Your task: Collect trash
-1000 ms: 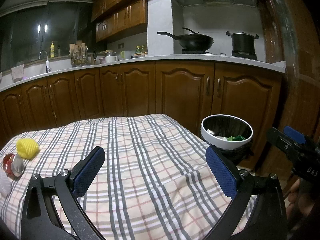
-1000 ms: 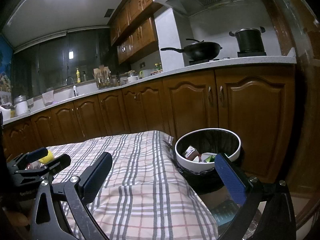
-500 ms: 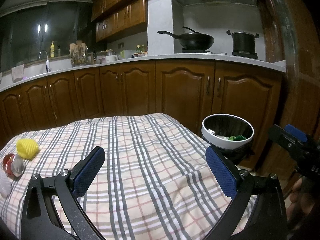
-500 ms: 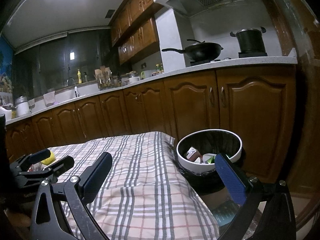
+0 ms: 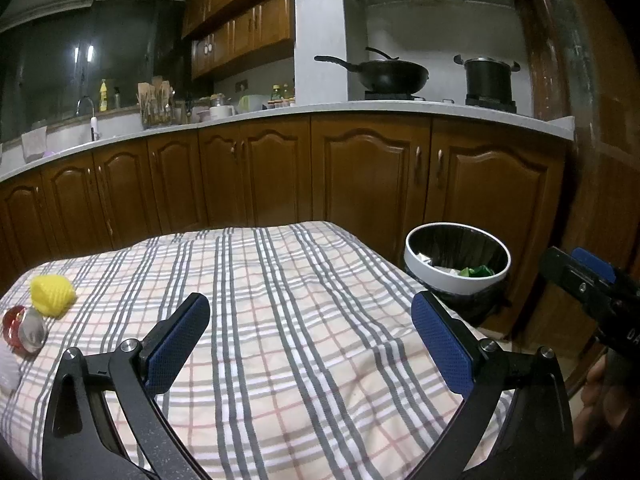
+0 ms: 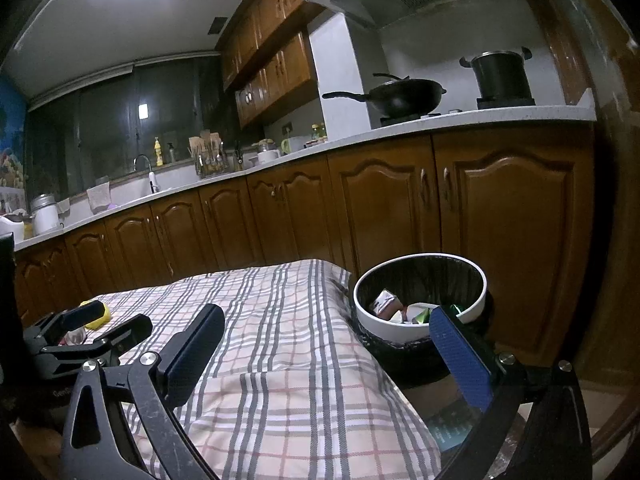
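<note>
A white-rimmed trash bin (image 5: 456, 280) with a black liner stands on the floor off the table's right edge; it also shows in the right wrist view (image 6: 420, 330) with several pieces of trash inside. A yellow crumpled piece (image 5: 53, 289) and a red-and-clear wrapper (image 5: 23, 326) lie at the table's far left. My left gripper (image 5: 310, 340) is open and empty above the plaid tablecloth (image 5: 280, 320). My right gripper (image 6: 326, 354) is open and empty, its right finger in front of the bin.
Brown kitchen cabinets (image 5: 360, 176) with a white counter run behind the table. A wok (image 5: 384, 74) and a pot (image 5: 488, 78) sit on the stove. A white scrap (image 5: 7, 368) lies at the table's left edge.
Both views have shifted only slightly; the bin sits a touch higher in the right wrist view. Both grippers stay open and empty.
</note>
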The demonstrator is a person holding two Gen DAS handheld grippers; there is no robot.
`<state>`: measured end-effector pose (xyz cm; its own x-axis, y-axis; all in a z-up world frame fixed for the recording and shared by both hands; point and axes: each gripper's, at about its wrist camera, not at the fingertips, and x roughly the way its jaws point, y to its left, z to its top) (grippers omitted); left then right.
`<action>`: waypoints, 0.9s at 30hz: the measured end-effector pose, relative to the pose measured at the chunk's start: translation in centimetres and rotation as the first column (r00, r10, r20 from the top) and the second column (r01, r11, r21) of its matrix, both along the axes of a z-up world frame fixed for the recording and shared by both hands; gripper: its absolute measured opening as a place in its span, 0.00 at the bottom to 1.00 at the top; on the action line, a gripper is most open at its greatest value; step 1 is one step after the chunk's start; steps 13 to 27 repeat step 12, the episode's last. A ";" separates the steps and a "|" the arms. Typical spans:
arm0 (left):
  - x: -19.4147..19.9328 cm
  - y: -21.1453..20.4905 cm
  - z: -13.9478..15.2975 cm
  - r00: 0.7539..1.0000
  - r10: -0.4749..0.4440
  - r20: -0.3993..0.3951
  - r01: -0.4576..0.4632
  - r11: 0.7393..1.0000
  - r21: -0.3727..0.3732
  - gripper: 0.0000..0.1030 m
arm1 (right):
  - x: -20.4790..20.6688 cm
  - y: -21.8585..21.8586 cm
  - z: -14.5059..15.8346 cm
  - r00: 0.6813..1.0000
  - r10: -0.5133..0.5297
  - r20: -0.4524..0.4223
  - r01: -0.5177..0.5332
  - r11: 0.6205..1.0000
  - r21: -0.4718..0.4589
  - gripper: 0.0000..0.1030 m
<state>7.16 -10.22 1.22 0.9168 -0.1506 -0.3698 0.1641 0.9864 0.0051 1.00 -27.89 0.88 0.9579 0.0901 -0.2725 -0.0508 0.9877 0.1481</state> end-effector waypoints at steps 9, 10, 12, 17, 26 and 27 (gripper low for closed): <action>0.2 0.0 -0.2 1.000 -0.003 -0.005 0.003 1.000 0.000 1.00 | 0.2 0.1 -0.2 1.000 0.001 -0.006 -0.001 1.000 0.004 1.00; 0.3 0.0 -0.2 1.000 -0.003 -0.005 0.003 1.000 0.000 1.00 | 0.2 0.2 -0.2 1.000 0.001 -0.008 -0.001 1.000 0.004 1.00; 0.4 0.1 -0.3 1.000 -0.006 -0.013 0.006 1.000 -0.001 1.00 | 0.3 0.3 -0.5 1.000 0.002 -0.015 -0.002 1.000 0.004 1.00; 0.4 0.1 -0.3 1.000 -0.006 -0.013 0.006 1.000 -0.001 1.00 | 0.3 0.3 -0.5 1.000 0.002 -0.015 -0.002 1.000 0.004 1.00; 0.4 0.1 -0.3 1.000 -0.006 -0.013 0.006 1.000 -0.001 1.00 | 0.3 0.3 -0.5 1.000 0.002 -0.015 -0.002 1.000 0.004 1.00; 0.4 0.1 -0.3 1.000 -0.006 -0.013 0.006 1.000 -0.001 1.00 | 0.3 0.3 -0.5 1.000 0.002 -0.015 -0.002 1.000 0.004 1.00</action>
